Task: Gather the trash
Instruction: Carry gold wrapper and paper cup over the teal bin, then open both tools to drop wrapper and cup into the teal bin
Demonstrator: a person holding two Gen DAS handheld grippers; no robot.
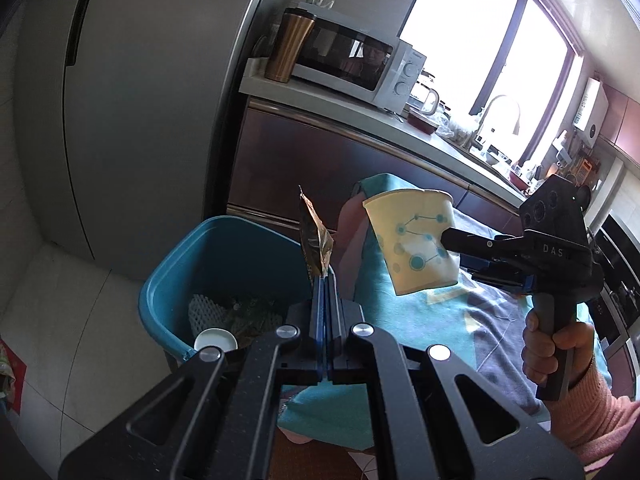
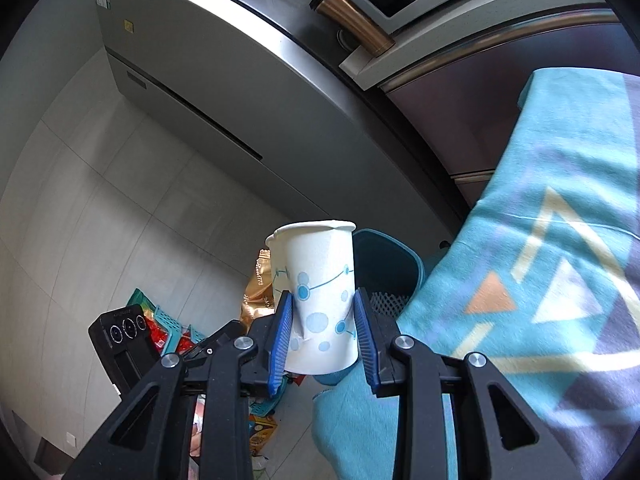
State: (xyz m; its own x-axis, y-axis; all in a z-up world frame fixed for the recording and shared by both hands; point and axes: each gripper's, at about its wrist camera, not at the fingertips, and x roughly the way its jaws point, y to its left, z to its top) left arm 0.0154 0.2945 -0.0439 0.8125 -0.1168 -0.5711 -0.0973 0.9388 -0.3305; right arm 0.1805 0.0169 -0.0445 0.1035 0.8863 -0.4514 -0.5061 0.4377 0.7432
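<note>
While the left hand-held gripper (image 1: 325, 276) stays out of contact with the teal bin (image 1: 224, 248), its jaws are clenched on a gold-brown wrapper (image 1: 316, 240) held above the bin rim. The right hand-held gripper (image 2: 323, 320) grasps a dotted paper cup (image 2: 320, 296) by its lower wall, upright, beside the cloth-covered tabletop (image 2: 540, 240). Netting and a white lid (image 1: 216, 340) lie in the bin.
</note>
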